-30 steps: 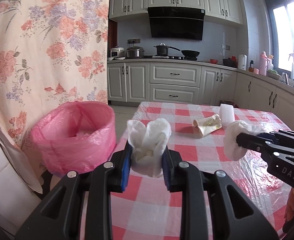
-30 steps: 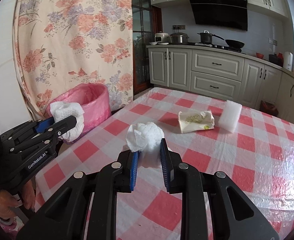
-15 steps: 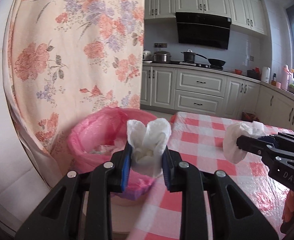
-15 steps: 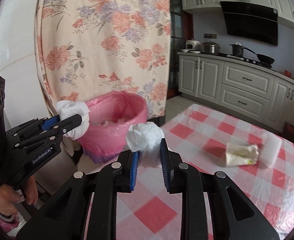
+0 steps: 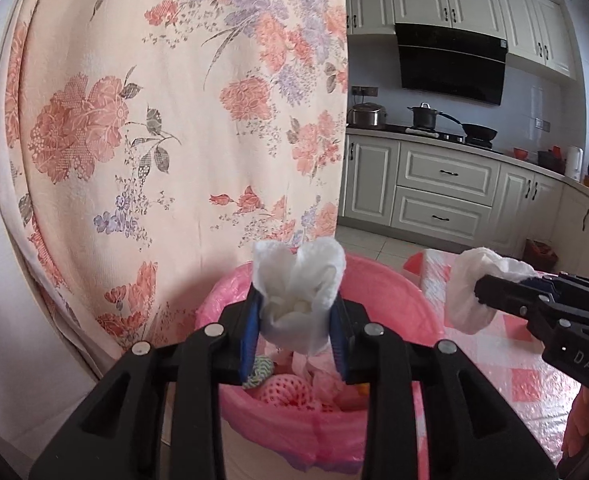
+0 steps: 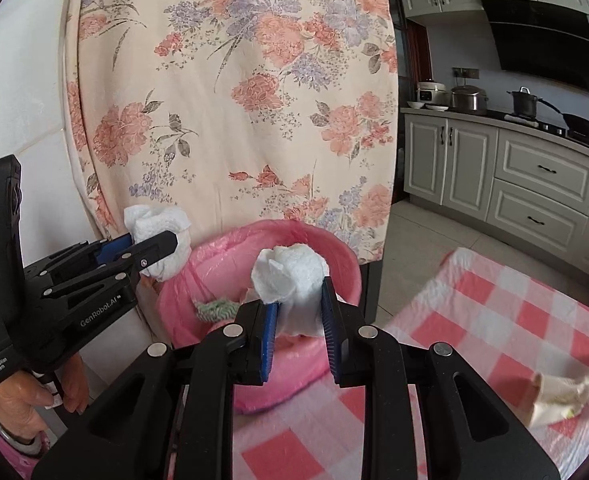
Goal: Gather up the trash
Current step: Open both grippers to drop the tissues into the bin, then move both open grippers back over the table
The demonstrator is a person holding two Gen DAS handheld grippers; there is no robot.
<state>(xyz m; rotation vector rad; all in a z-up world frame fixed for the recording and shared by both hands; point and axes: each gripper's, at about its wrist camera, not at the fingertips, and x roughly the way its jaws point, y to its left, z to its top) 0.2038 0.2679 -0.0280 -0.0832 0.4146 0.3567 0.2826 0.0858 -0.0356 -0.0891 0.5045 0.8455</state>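
Note:
My left gripper (image 5: 294,332) is shut on a crumpled white tissue (image 5: 298,292) and holds it above the pink-lined trash bin (image 5: 378,424), which holds several scraps. My right gripper (image 6: 297,320) is shut on a second white tissue wad (image 6: 290,272) just over the near rim of the same bin (image 6: 342,264). The left gripper also shows in the right wrist view (image 6: 162,252) at the bin's left rim. The right gripper shows in the left wrist view (image 5: 482,300), right of the bin.
A floral curtain (image 5: 174,120) hangs close behind the bin. The red-checked table (image 6: 494,320) lies to the right, with a crumpled wrapper (image 6: 558,396) on it. Kitchen cabinets (image 6: 534,184) and a stove stand at the far right.
Both grippers have swung left from over the table to the pink bin, each still holding its tissue. The bin is now directly below and ahead of them.

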